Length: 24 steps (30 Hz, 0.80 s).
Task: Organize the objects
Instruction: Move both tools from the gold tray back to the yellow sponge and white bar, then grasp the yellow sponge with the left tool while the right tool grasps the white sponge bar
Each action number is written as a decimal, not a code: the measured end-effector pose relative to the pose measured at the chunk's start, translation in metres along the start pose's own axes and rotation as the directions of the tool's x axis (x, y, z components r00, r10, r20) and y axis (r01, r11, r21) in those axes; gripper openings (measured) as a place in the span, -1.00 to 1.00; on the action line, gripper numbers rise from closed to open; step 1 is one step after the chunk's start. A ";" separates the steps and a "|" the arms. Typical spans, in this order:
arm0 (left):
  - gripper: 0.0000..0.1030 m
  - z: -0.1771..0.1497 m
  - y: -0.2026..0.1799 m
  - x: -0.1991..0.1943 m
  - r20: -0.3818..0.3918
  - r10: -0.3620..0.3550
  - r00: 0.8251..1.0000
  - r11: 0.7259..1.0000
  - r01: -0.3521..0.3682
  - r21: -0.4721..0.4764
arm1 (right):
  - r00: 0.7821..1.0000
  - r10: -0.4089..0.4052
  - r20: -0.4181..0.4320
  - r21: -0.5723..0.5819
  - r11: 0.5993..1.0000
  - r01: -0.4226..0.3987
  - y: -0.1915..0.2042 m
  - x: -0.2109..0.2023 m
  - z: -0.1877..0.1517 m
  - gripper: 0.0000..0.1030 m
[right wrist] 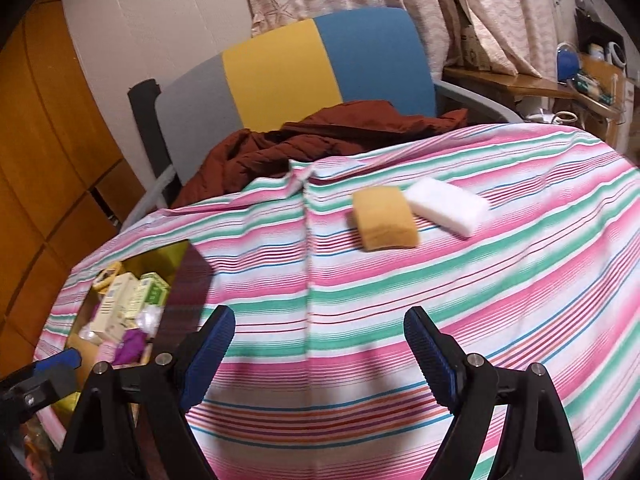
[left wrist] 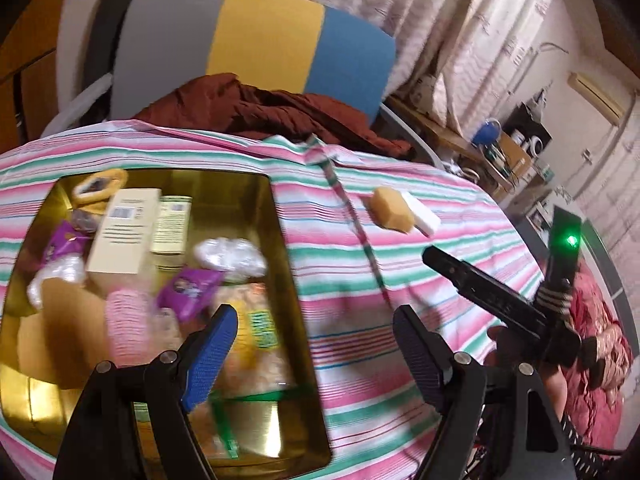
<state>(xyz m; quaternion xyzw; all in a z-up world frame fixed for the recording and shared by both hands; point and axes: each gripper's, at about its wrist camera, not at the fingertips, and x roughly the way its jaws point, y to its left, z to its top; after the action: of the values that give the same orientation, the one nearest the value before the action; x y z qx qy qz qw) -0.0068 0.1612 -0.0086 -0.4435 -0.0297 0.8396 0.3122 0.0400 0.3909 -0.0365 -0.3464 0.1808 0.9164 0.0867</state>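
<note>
A gold tin box (left wrist: 280,216) sits on the striped cloth (left wrist: 420,288) at the left, filled with several items: cartons (left wrist: 124,232), purple packets (left wrist: 188,292), a pink roll (left wrist: 126,328). The box also shows in the right wrist view (right wrist: 176,256). A tan sponge (right wrist: 384,218) and a white sponge (right wrist: 448,202) lie side by side on the cloth; they also show in the left wrist view as tan (left wrist: 390,210) and white (left wrist: 422,214). My left gripper (left wrist: 316,344) is open and empty over the box's right edge. My right gripper (right wrist: 320,352) is open and empty, short of the sponges.
A chair with a grey, yellow and blue back (right wrist: 312,64) holds a brown jacket (right wrist: 340,128) behind the table. A wooden shelf (right wrist: 520,80) with clutter stands at the right. Wooden cabinets (right wrist: 40,160) stand at the left. The right gripper's body (left wrist: 512,304) shows in the left wrist view.
</note>
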 end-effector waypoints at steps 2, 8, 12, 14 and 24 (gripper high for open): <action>0.58 -0.001 -0.011 0.007 -0.019 -0.008 1.000 1.000 0.008 0.021 | 1.000 -0.016 -0.002 -0.004 1.000 0.016 -0.008 0.001 0.002 0.70; 0.58 -0.003 -0.036 0.023 -0.062 -0.027 0.998 0.997 0.031 0.069 | 0.998 -0.068 -0.015 -0.019 0.998 0.067 -0.036 0.009 0.008 0.74; 0.58 -0.006 -0.049 0.033 -0.095 -0.033 0.995 0.994 0.043 0.102 | 0.995 -0.092 -0.025 -0.044 0.995 0.091 -0.051 0.017 0.015 0.75; 0.58 -0.008 -0.053 0.036 -0.109 -0.037 0.993 0.993 0.049 0.109 | 0.995 -0.090 -0.034 -0.047 0.995 0.088 -0.059 0.021 0.018 0.76; 0.58 -0.014 -0.069 0.050 -0.157 -0.038 0.987 0.989 0.060 0.134 | 0.981 -0.189 -0.038 -0.156 0.971 0.181 -0.111 0.078 0.081 0.76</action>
<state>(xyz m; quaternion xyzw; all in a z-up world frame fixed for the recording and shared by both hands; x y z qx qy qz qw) 0.0175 0.2405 -0.0306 -0.4834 0.0418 0.7950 0.3641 -0.0353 0.5273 -0.0622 -0.3913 0.0799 0.9059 0.1405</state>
